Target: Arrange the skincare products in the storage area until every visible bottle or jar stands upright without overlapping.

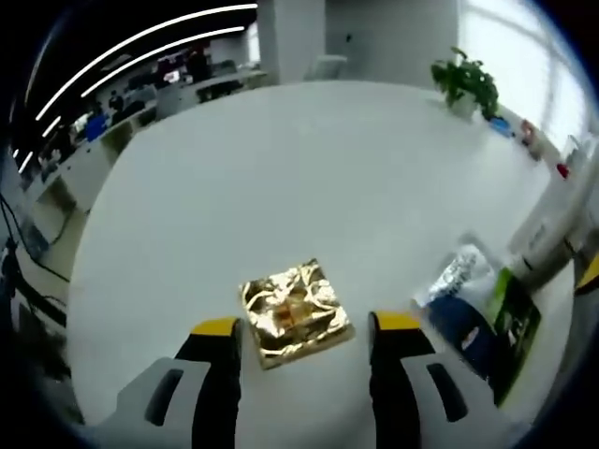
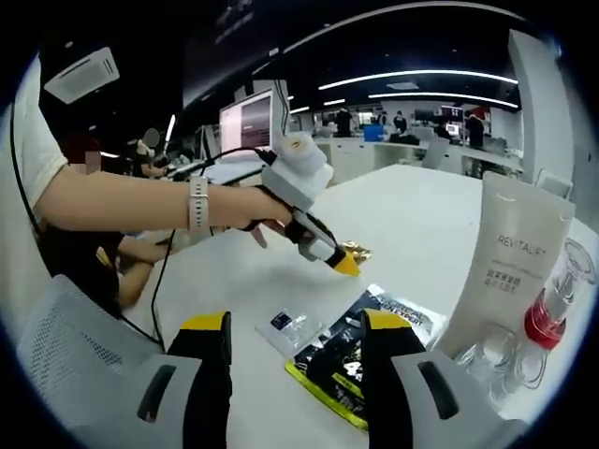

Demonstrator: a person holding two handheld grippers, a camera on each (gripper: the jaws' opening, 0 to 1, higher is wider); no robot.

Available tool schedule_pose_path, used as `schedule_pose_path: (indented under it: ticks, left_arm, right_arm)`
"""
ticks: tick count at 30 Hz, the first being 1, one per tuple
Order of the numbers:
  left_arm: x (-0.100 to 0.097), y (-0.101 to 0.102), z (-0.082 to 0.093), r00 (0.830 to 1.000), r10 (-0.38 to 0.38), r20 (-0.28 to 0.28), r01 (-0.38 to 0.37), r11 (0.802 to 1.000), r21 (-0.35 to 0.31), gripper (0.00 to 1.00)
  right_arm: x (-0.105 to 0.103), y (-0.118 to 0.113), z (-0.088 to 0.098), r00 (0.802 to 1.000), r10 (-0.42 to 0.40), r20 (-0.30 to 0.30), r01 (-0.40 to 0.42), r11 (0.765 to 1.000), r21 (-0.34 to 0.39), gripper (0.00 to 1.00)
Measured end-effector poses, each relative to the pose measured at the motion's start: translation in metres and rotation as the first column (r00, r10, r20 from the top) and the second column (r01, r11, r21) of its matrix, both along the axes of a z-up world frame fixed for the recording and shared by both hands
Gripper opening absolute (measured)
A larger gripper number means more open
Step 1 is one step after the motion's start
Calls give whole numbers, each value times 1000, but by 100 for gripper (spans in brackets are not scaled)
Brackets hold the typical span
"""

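**Grippers poised, products not yet touched**

The left gripper [image 1: 304, 341] hovered with jaws spread and empty just above a crumpled gold foil sachet [image 1: 295, 313] lying flat on the white worktop [image 1: 281, 168], probably lined up to lift it. To its right lay a silver sachet [image 1: 460, 271] and a dark green-edged packet [image 1: 501, 332], also flat.

In the right gripper view, the person's hand [image 2: 248, 210] held the left gripper over the gold sachet. The right gripper [image 2: 295, 337] was released, holding nothing, above the dark packet [image 2: 360, 360]. Further right stood an upright white tube [image 2: 510, 271], then a clear red-collared bottle [image 2: 552, 309]; its contents could not be made out.
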State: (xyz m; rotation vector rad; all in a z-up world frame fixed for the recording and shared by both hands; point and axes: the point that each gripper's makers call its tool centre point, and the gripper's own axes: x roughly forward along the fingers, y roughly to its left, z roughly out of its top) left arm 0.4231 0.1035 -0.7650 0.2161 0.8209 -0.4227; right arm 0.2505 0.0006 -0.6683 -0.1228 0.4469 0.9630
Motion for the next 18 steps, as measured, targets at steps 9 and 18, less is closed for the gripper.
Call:
schedule_pose_path:
  ticks: [9,18]
  left_arm:
    - [-3,4,1,1000,11,-20,-10,1000,6,41]
    - [0,6,1,999,-13,-46,14,1000,18,35]
  right_arm:
    - [1,0,2,1000,-6,-2,6,1000,12,55]
    - [2,0,3,1000,-9,4,9,1000,11,55]
